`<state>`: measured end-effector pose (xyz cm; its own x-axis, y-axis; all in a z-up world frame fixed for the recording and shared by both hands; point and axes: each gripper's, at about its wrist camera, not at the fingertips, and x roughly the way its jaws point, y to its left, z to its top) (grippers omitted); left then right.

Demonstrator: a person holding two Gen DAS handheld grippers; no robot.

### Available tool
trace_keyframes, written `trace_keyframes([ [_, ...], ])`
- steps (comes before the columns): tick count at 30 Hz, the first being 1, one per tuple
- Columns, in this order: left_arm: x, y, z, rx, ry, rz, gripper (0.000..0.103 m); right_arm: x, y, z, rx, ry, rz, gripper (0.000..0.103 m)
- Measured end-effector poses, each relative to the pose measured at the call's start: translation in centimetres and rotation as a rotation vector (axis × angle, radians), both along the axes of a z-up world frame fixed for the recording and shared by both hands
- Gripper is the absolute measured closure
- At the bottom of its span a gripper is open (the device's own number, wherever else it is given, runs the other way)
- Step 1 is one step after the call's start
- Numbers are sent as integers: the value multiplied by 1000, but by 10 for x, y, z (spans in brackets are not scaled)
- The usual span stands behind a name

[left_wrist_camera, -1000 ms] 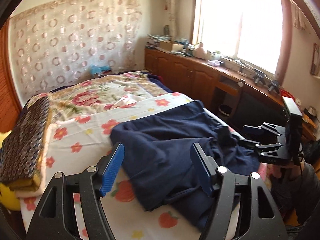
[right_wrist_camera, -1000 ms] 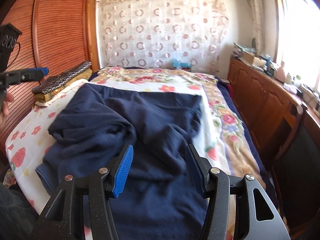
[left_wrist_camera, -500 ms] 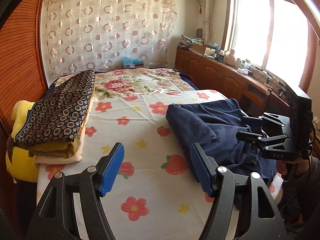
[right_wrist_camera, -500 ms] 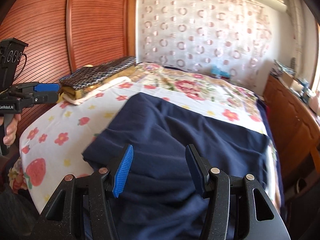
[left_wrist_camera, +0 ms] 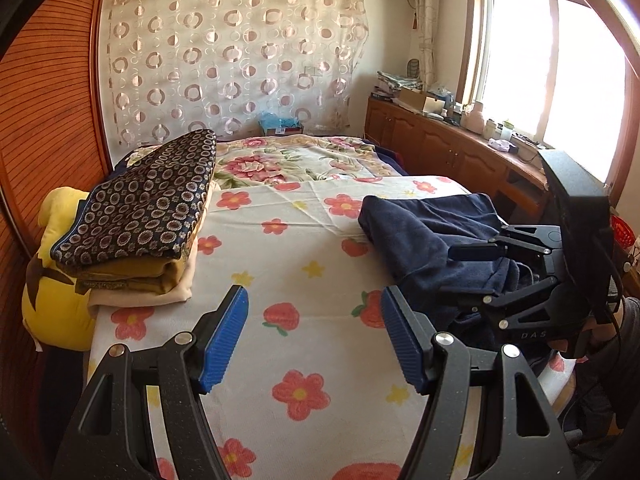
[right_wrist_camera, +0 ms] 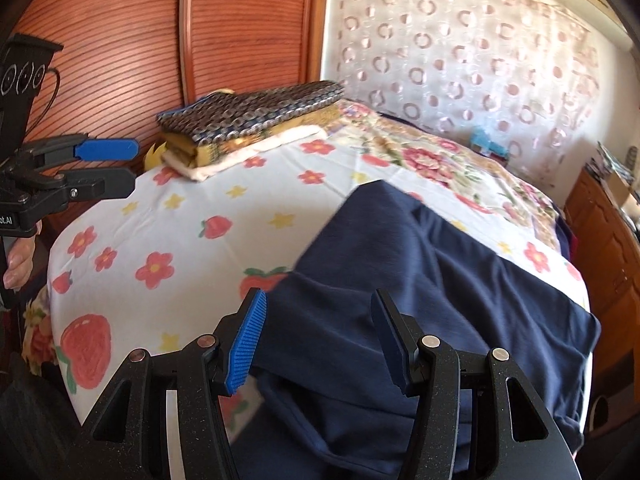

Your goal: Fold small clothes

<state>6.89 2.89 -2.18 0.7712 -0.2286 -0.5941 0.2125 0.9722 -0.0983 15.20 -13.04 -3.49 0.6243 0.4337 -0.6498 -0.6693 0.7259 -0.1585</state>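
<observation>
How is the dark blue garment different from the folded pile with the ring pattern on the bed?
The dark blue garment is plain, loose and rumpled; the folded pile is ring-patterned on top, neatly stacked in layers. The garment lies near the window side, the pile by the wooden wardrobe. Both rest on the flowered sheet.

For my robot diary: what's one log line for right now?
left gripper: open, over sheet | right gripper: open, over navy garment | folding: not started

Left gripper jaws apart, nothing between pads, angled downward. Right gripper jaws apart, empty, angled downward.
</observation>
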Motion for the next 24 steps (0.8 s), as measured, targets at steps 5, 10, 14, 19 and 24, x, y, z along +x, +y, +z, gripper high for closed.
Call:
trace_keyframes([
  [5, -2, 4, -8, 10, 8, 17, 34, 2, 20, -9, -93, 30, 64, 45],
  [10, -3, 7, -10, -2, 15, 14, 34, 10, 33, -23, -183, 55, 87, 42],
  [14, -4, 7, -12, -3, 20, 13, 34, 16, 37, -26, -227, 36, 97, 42],
  [19, -3, 6, -13, -4, 25, 7, 34, 19, 38, -24, -219, 40, 104, 43],
  [24, -3, 0, -15, 0, 27, -7, 34, 21, 30, -15, -198, 58, 100, 91],
])
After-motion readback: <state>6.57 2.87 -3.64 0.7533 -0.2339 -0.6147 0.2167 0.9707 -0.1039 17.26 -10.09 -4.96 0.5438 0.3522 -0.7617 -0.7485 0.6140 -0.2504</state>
